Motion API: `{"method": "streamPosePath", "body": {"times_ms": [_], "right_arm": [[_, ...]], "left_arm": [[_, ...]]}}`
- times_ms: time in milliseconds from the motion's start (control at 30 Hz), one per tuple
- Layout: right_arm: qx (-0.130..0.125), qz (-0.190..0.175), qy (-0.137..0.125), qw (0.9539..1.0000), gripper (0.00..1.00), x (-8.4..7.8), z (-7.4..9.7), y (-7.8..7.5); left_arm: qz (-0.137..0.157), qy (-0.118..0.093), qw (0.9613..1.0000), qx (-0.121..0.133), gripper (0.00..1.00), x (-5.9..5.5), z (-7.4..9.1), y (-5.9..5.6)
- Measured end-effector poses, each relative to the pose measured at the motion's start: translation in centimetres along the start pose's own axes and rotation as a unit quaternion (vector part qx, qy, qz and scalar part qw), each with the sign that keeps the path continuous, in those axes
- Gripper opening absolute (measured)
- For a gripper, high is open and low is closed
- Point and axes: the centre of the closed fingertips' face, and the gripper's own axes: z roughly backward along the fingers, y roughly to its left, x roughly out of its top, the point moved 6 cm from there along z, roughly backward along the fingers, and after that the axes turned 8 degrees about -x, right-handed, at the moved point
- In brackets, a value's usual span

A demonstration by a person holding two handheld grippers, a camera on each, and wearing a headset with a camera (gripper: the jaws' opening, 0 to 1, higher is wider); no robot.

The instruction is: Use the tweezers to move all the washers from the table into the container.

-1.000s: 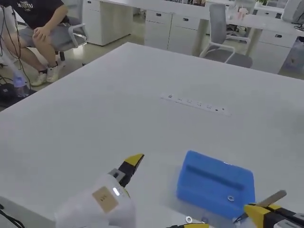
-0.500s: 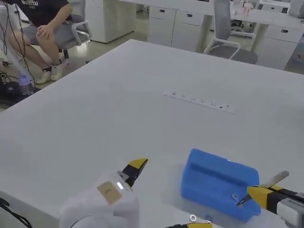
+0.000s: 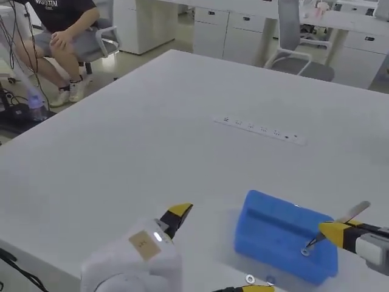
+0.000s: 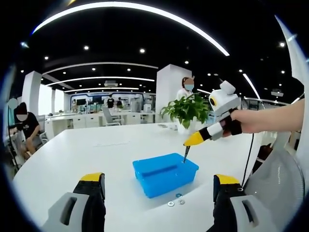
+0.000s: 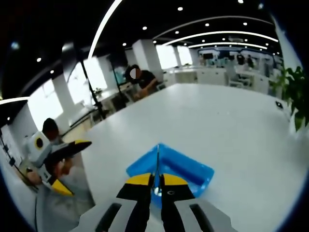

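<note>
Tweezers point(image 3: 314, 242) in right tongs point(image 3: 326, 230), over container point(image 3: 271, 230)

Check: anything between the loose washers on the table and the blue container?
Nothing visible. Both washers lie on bare table right beside the container, and its top is open. The right gripper holds the tweezers over it.

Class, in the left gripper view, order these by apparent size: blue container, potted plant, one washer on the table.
1. blue container
2. potted plant, somewhat smaller, but farther away, so unsure
3. washer, tiny
</note>
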Motion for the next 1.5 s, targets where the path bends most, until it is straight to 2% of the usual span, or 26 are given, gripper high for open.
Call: {"method": "streamPosePath", "body": {"times_ms": [267, 500, 700, 1100, 1333, 1500], "right_arm": [[0.005, 0.017, 0.013, 0.9998, 0.04, 0.4, -1.2, -1.1], [0.009, 0.014, 0.021, 0.9996, 0.04, 0.3, -2.2, -1.8], [0.011, 0.013, 0.034, 0.9993, 0.03, -0.1, -3.0, -2.0], [0.008, 0.0, 0.053, 0.9986, 0.03, -1.4, -5.2, -3.5], [0.011, -0.008, 0.057, 0.9983, 0.04, -1.6, -5.9, -3.5], [0.008, 0.008, 0.064, 0.9979, 0.04, -1.6, -6.7, -3.5]], "left_arm": [[0.0, 0.003, 1.0, -0.001, 0.95, 0.0, 0.0, -0.1], [0.0, 0.006, 1.0, -0.003, 0.94, -0.1, 0.0, -0.1], [0.0, 0.01, 0.9999, -0.004, 0.94, -0.2, -0.1, -0.1], [0.001, 0.015, 0.9999, -0.003, 0.92, -0.4, -0.1, 0.0], [0.005, 0.016, 0.9999, -0.004, 0.92, -0.5, -0.2, 0.0], [0.006, 0.017, 0.9998, -0.005, 0.91, -0.5, -0.2, 0.1]]}}
